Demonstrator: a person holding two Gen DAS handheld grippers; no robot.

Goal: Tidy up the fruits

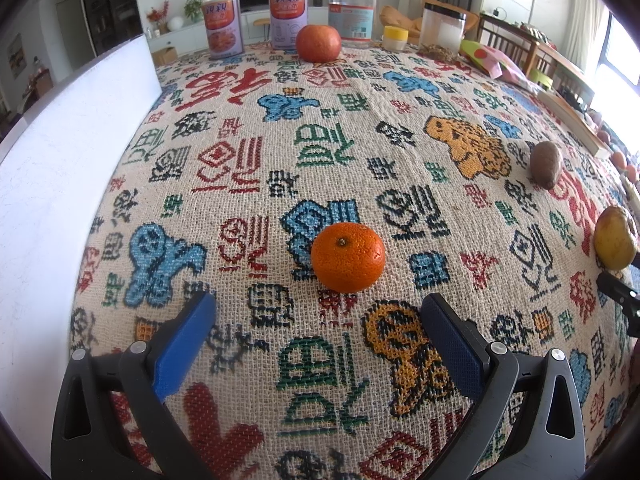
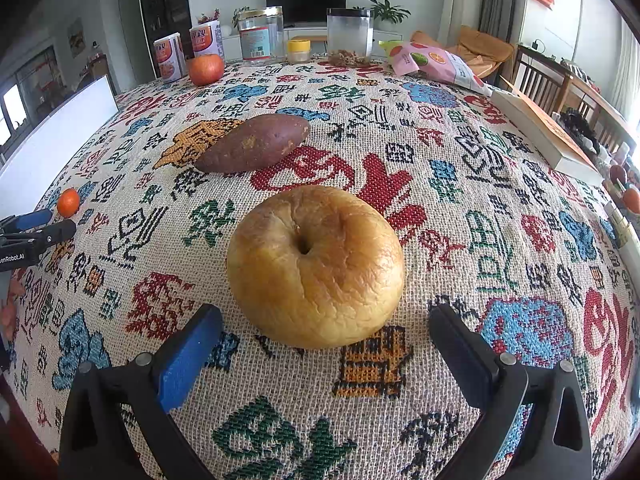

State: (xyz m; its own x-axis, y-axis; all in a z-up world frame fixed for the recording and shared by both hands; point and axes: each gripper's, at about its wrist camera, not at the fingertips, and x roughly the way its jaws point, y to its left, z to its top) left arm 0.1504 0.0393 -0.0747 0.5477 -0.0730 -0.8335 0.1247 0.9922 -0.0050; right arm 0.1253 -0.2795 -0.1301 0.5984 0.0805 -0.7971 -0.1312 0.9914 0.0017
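Resting on the patterned tablecloth point(image 1: 320, 152), the mandarin point(image 1: 347, 257) sits just ahead of the left gripper point(image 1: 318, 322), whose fingers are spread wide. The right gripper point(image 2: 326, 334), likewise spread, faces the wrinkled yellow apple point(image 2: 316, 266); the sweet potato point(image 2: 256, 143) lies beyond it, and the red apple point(image 2: 206, 69) near the table's far edge.

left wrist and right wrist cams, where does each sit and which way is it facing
Left wrist: on the left gripper, low over the tablecloth, facing the mandarin ahead of its open jaws.
Right wrist: on the right gripper, low over the same cloth, facing the yellow apple ahead of its open jaws; the left gripper shows at the left edge.
Shared: mandarin, yellow apple, sweet potato, red apple, far jars.
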